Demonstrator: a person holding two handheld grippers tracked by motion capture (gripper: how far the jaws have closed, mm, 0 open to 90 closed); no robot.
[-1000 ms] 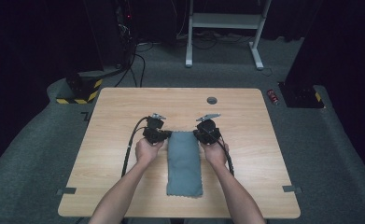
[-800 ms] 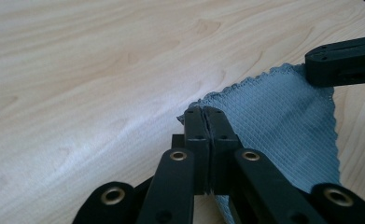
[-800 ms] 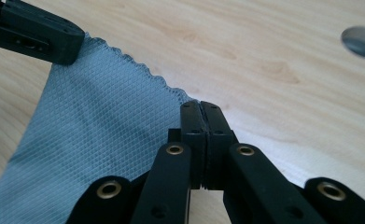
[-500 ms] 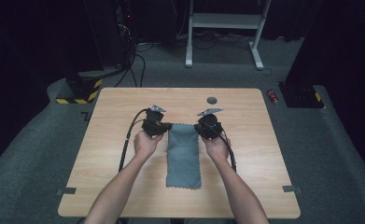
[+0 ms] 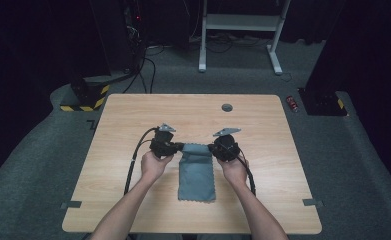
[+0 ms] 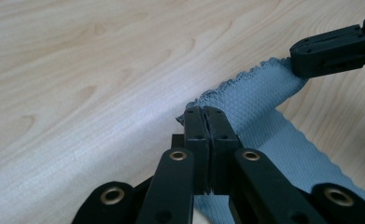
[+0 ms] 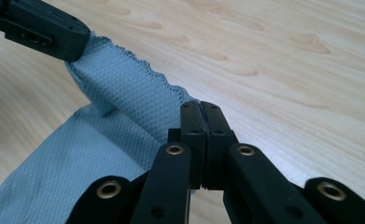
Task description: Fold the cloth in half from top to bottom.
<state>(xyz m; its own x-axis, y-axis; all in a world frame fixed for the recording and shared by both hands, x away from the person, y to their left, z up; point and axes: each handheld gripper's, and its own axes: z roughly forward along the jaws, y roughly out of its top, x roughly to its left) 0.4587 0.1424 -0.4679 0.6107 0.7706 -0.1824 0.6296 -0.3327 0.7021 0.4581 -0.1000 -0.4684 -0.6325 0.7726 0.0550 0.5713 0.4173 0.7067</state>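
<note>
A grey-blue cloth (image 5: 197, 172) with a waffle weave lies lengthwise on the wooden table (image 5: 133, 115), its far edge lifted. My left gripper (image 5: 179, 147) is shut on the cloth's far left corner, and my right gripper (image 5: 211, 149) is shut on the far right corner. In the left gripper view the jaws meet on the scalloped hem of the cloth (image 6: 255, 100), with the right gripper's fingers (image 6: 334, 46) pinching the other end. The right gripper view shows my right gripper (image 7: 201, 109) closed on the cloth (image 7: 124, 88), and the left gripper's fingers (image 7: 40, 28) at the upper left.
A small dark round mark (image 5: 227, 107) sits near the table's far edge. Tape tabs (image 5: 71, 205) stick out at the near corners. Beyond the table are a white stand (image 5: 238, 30), cables and a yellow-black striped base (image 5: 88, 97) on grey carpet.
Both hands have moved away from the person toward the far side, drawing the cloth's held edge along. The cloth's near end has slid farther from the front edge.
</note>
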